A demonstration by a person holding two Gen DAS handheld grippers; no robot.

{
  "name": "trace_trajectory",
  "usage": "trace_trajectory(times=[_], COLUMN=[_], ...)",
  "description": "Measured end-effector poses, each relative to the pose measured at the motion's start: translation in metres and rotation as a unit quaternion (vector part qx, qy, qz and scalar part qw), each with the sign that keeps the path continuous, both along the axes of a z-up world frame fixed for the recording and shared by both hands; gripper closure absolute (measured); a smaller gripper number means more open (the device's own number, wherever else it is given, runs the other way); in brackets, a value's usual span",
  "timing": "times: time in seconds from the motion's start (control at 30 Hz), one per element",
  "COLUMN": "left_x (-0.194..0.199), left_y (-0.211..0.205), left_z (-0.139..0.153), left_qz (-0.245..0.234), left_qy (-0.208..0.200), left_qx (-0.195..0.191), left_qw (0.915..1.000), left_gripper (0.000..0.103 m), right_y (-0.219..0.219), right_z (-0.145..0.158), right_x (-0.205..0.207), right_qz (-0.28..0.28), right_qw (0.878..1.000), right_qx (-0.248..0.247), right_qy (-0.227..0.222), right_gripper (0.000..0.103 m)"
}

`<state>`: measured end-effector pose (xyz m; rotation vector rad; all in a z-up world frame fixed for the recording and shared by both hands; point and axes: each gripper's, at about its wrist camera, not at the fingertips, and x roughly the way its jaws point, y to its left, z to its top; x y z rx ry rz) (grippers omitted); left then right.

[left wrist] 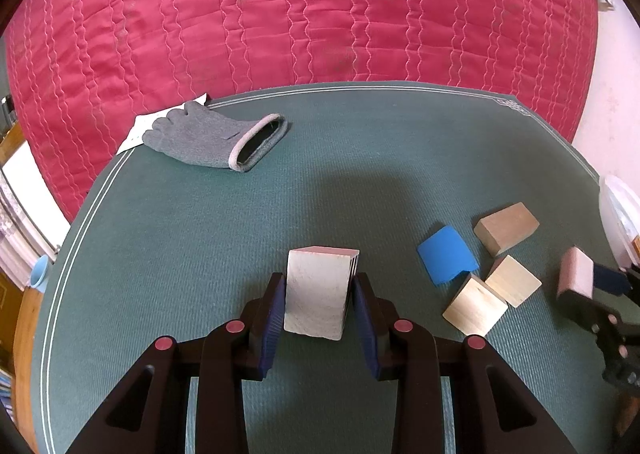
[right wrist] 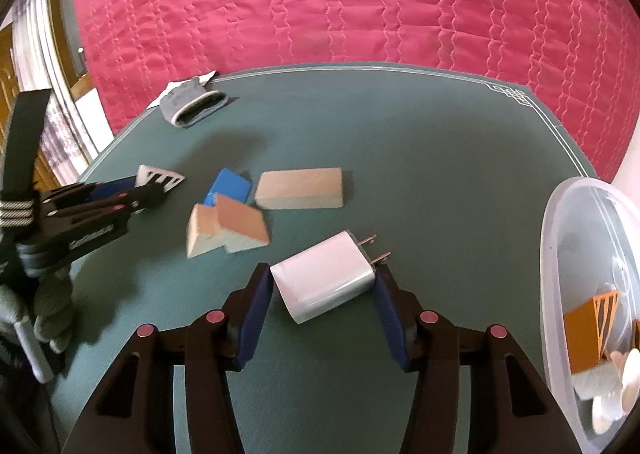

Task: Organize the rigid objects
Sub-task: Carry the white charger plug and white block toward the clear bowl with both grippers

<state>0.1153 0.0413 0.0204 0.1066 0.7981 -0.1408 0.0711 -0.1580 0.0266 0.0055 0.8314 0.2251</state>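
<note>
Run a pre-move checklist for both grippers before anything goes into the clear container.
1. Left gripper shut on the white wedge block: ok.
2. Right gripper shut on the white charger: ok, held by its ends.
3. Charger prongs free of the fingers: ok.
4. Clear container within reach on the right: ok, though room inside cannot be told.
5. Loose wooden blocks and blue block out of the path: ok.
</note>
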Motion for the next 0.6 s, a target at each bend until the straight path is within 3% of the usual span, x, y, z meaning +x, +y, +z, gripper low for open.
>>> trace_trajectory(times=[0.6], left_x=[-0.006], left_y=[-0.003], left_z=[-0.001], left_qz=[0.002], left_qy=[-0.003], left_qx=[-0.002], left_qw=[1.0000], left_gripper=[0.069], right_y=[-0.027], right_z=[0.026], right_x=[-0.050], right_qz=[-0.028], right_qw=[0.998], right_qx=[0.042], right_qy=[-0.040], right_gripper=[0.051])
